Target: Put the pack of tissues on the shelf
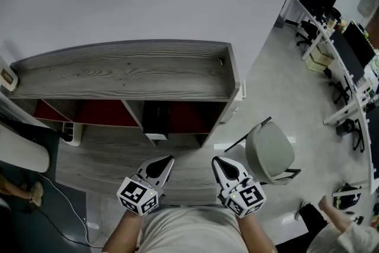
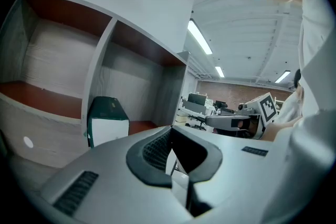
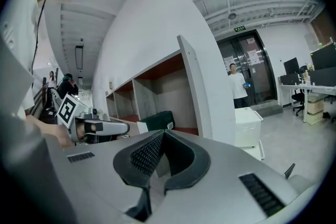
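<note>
ITEM 1, shelf (image 1: 118, 74): grey wood-grain unit with red-lined compartments, standing against the white wall; its open front faces the person.

ITEM 2, pack of tissues (image 1: 156, 120): dark green with a white face, upright on the bottom board of the right-hand compartment, just beside the central divider; whether it touches the divider is hard to tell from these angles; the left gripper view shows the pack (image 2: 107, 120) standing free with nothing on it, and the right gripper view shows it (image 3: 156, 120) the same way.

STEP, as judged: placing looks complete, the pack already lodged in the shelf; this is the closing stage; the next move probably calls for nothing beyond keeping both tools off the unit, or at most a nudge deeper if the pack sits too near the front edge.

ITEM 3, left gripper (image 1: 166, 163): held close to the person's body, well apart from the shelf; jaws drawn together at the tips (image 2: 170, 136); nothing between them; touching nothing.

ITEM 4, right gripper (image 1: 218, 162): alongside the left, equally far from the shelf; clenched fully, pads meeting (image 3: 160, 139); empty; no contact with pack or shelf.
</note>
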Demonstrator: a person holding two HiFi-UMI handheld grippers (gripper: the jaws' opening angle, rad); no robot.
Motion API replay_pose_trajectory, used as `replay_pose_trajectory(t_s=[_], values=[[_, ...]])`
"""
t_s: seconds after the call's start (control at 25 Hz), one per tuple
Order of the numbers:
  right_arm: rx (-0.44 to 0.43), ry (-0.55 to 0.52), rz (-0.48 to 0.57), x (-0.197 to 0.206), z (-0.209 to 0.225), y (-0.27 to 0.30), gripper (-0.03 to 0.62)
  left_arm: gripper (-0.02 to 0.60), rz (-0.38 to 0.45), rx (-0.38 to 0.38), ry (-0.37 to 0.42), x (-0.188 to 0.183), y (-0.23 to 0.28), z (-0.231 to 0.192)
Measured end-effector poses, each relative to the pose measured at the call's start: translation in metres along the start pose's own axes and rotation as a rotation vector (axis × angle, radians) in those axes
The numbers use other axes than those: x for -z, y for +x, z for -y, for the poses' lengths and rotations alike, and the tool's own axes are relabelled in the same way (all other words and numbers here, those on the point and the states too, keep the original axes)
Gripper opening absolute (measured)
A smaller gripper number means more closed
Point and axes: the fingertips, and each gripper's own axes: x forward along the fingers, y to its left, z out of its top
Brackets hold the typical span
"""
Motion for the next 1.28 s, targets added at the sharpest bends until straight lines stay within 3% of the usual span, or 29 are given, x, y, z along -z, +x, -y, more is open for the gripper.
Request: replay_pose_trajectory(t_s=[0.52, 1.28], values=[[0.001, -0.029, -0.004, 0.005, -0.001, -0.003, 0.026, 0.015, 0.009, 0.018, 0.016, -0.004, 0.004, 0.006], [0.002, 0.01, -0.014, 0.01, -0.005, 0.008, 0.026, 0.015, 0.002, 0.009, 0.008, -0.001, -0.001, -0.003]])
